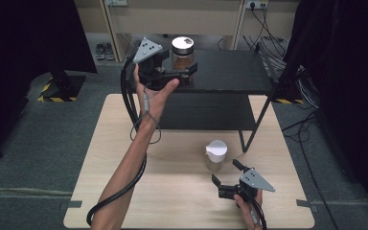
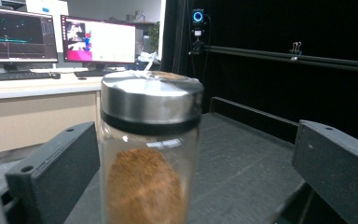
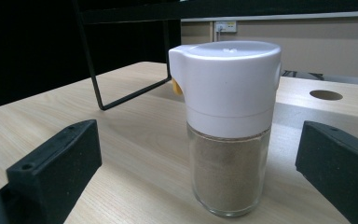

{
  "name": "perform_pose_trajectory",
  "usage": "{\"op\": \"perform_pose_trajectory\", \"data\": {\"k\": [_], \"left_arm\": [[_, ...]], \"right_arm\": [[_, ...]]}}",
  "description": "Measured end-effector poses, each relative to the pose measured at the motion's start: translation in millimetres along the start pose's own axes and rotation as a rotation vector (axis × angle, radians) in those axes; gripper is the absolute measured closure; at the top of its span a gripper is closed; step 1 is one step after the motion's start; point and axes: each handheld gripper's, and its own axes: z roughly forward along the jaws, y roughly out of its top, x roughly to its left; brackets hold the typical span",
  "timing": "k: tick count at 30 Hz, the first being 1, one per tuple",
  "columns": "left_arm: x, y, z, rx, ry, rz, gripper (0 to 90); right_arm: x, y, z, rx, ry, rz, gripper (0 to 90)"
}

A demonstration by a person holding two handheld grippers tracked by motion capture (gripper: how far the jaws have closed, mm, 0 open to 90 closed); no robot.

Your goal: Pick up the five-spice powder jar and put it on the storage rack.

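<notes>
A glass jar with a steel lid (image 1: 182, 51) (image 2: 150, 140), holding brown powder, stands on the top of the black shelf (image 1: 230, 72). My left gripper (image 1: 184, 65) (image 2: 193, 156) reaches in from the left at jar height. Its jaws stand wide on either side of the jar without touching it. Lower on the wooden table (image 1: 124, 143), a glass shaker with a white cap (image 1: 216, 154) (image 3: 228, 130) holds grey-tan powder. My right gripper (image 1: 224, 170) (image 3: 196, 158) sits just in front of it, open, with the shaker between the jaws and gaps on both sides.
The shelf's thin black legs (image 1: 256, 122) (image 3: 98, 88) stand on the table behind the shaker. A raised rail (image 2: 251, 114) runs along the shelf's top edge. A desk with monitors (image 2: 98, 39) lies beyond. Cables (image 1: 311, 96) trail on the floor at right.
</notes>
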Motion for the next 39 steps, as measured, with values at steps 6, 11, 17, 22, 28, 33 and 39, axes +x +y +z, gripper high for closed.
{"op": "perform_pose_trajectory", "data": {"k": [6, 11, 17, 22, 28, 33, 39], "left_arm": [[-2.6, -6.6, -9.9, -0.012, -0.025, 0.006, 0.3], [-4.4, -11.0, -16.0, -0.014, -0.039, 0.016, 0.3], [-8.9, -21.2, -25.4, -0.031, -0.059, 0.021, 0.3], [-13.2, -30.9, -33.6, -0.039, -0.074, 0.032, 0.3], [-16.1, -46.3, -44.0, -0.052, -0.085, 0.033, 0.3], [-15.2, -57.1, -49.7, -0.056, -0.097, 0.028, 0.3], [-22.7, -76.4, -58.4, -0.060, -0.079, 0.044, 0.3]], "right_arm": [[0.1, 0.1, 0.1, 0.001, 0.000, -0.001, 0.5], [0.0, 0.2, -0.3, 0.000, -0.001, 0.001, 0.5], [0.0, 0.3, -0.1, 0.001, 0.000, -0.001, 0.5], [-0.1, 0.2, -0.2, 0.001, -0.002, 0.000, 0.5], [0.2, 0.2, -0.1, 0.001, -0.001, -0.003, 0.5], [0.3, 0.1, 0.0, 0.001, 0.000, -0.005, 0.5], [0.4, 0.0, 0.2, 0.002, 0.000, -0.004, 0.5]]}}
